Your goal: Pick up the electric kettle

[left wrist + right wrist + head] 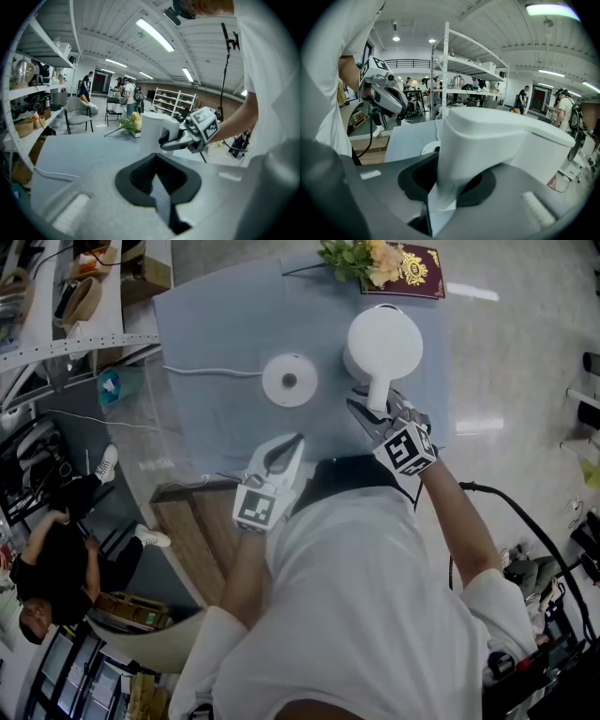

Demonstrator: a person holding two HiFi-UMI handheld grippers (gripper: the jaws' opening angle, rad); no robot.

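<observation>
The white electric kettle (384,338) stands on the grey table (216,334), to the right of its round base (289,379). Its handle points toward me, and my right gripper (378,413) is shut on that handle, one jaw on each side. In the right gripper view the handle (501,136) fills the space between the jaws. The left gripper view shows the kettle (152,131) upright with the right gripper (171,140) on it. My left gripper (286,451) hovers open and empty over the table's near edge, short of the base.
A white cord (211,371) runs left from the base. Flowers (361,257) and a dark red book (417,268) lie at the table's far edge. A person (56,559) sits at the lower left. Shelving (56,296) stands at the upper left.
</observation>
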